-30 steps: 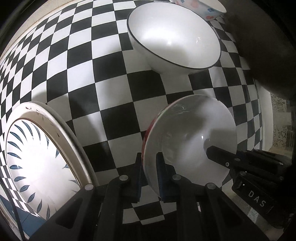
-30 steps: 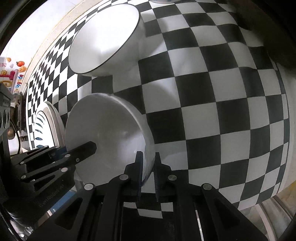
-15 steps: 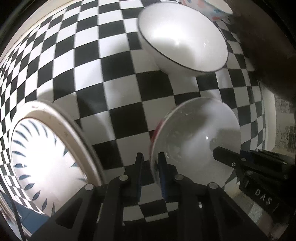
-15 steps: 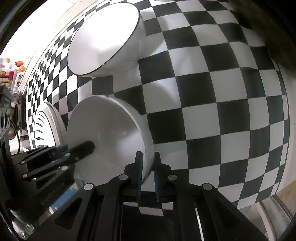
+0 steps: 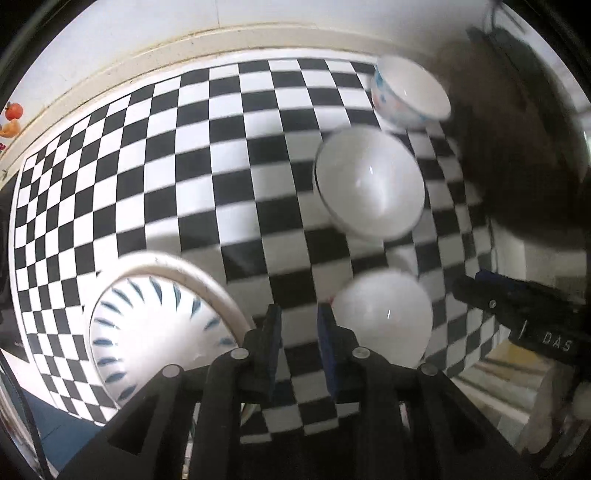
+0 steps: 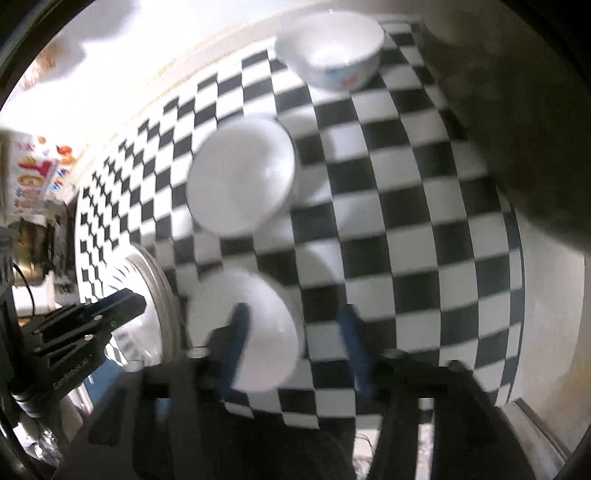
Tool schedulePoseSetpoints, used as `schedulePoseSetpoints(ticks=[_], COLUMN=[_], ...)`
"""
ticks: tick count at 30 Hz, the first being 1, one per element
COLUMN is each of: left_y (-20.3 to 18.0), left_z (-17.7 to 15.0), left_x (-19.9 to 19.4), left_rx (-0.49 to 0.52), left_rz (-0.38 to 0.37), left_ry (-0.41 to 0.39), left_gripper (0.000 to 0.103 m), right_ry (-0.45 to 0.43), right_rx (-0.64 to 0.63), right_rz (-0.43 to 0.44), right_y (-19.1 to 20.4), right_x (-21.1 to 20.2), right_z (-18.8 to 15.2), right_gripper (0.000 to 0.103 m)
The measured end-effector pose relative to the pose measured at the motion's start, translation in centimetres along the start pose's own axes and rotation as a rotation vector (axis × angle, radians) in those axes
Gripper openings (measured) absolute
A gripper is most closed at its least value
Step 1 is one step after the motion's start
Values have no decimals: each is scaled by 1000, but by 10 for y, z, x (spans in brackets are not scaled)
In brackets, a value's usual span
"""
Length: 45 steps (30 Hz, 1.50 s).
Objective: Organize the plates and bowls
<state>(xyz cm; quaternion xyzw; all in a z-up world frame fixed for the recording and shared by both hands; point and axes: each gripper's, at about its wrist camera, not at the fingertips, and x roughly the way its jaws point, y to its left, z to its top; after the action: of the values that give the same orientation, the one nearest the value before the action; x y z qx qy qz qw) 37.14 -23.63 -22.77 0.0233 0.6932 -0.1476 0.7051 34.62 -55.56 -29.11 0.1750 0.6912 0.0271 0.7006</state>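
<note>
The left gripper (image 5: 298,345) points down at the checkered surface (image 5: 177,177), and its fingers (image 5: 272,334) stand a narrow gap apart with nothing between them; they have just been opening. The small white bowl (image 5: 384,317) sits on the surface just to the right of those fingers, free of them. The right gripper (image 6: 293,341) has its fingers (image 6: 236,339) spread wide, having just sprung apart, and it holds nothing; in the right wrist view the same small white bowl (image 6: 266,332) lies partly between and behind them, though blur hides whether the left one grazes its rim.

Beyond that bowl, toward the far edge of the surface, stands a larger white bowl with a dark rim (image 5: 369,188), a short way from the small one. Further on, near the far right corner, is a flowered bowl (image 5: 410,94) with blue and red marks on its side. The three bowls form a loose line running away from the near edge. A big plate with blue leaf strokes (image 5: 147,325) lies at the near left part of the surface, beside the left gripper. A white wall (image 5: 184,22) runs behind the far edge.
</note>
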Motion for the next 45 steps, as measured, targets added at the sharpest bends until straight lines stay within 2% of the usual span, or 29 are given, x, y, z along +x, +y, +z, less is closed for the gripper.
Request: schedulePoseSetpoints(ticks=[5,12,16,25,26,28,29,31,33,36,45], left_y=[6,3,0,-2,-2,-2,-2,-3,-7,-15,-26], left_z=[40,92,107,113,115,116,116,114,113,111,104], left_x=[19,43,68,104,108,112,112,112,111,107,87], left_rx=[-57,-54,-38,-27,-25,-24,-18,-6,10,35,50], left_rz=[-62,-69,-60,-73,-68,-68,-76,-79,-77,-43,-26], left_ry=[9,45,92,157,156,147,140,131,127,105,76], left_gripper=[22,22,22,22,22,21,19,12,10,10,10], right_ry=[-30,-10,2,44,49,63,71,71,71,83,58], right_rx=[41,81,100,104,102,107,111,114,113,121,103], right_rz=[-4,-16,-17,12,16,19,19,-6,-18,-11,-2], right_y=[4,4,2,7,7,6,6,6,4,4,14], right_x=[13,49,63,88,91,96,98,100,100,102,86], right_z=[37,79,93,107,108,109,108,107,106,103,96], right_gripper=[62,62,62,62,60,49,36,27,15,12,11])
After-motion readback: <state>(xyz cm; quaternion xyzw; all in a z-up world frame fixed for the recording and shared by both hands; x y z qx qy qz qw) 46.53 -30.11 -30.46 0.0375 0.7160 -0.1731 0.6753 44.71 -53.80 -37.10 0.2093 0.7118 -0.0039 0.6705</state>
